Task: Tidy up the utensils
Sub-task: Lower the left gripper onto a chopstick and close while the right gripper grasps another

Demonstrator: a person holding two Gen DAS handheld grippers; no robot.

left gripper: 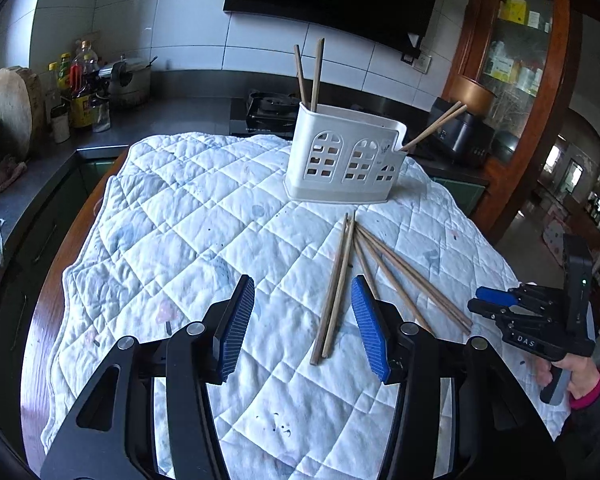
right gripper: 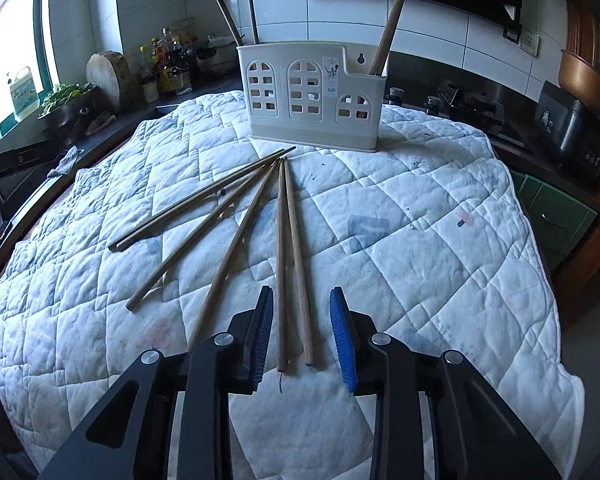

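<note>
Straddling a pair of chopsticks (right gripper: 292,264), right gripper (right gripper: 302,336) has its pads apart, not touching wood yet. Left gripper (left gripper: 302,324) is apart too, empty, over the quilt (left gripper: 188,216). Three more chopsticks (right gripper: 204,216) lie fanned beside the pair; the white holder (right gripper: 312,92) on the bench already has some. Judged step: pick-up. Next: pinch the pair, lift, drop into a holder slot.

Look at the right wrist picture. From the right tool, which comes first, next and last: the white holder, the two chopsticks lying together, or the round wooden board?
1. The two chopsticks lying together: their near ends lie between the open fingers of the right tool.
2. The white holder: straight ahead, at the quilt's far edge.
3. The round wooden board: far left, on the counter.
</note>
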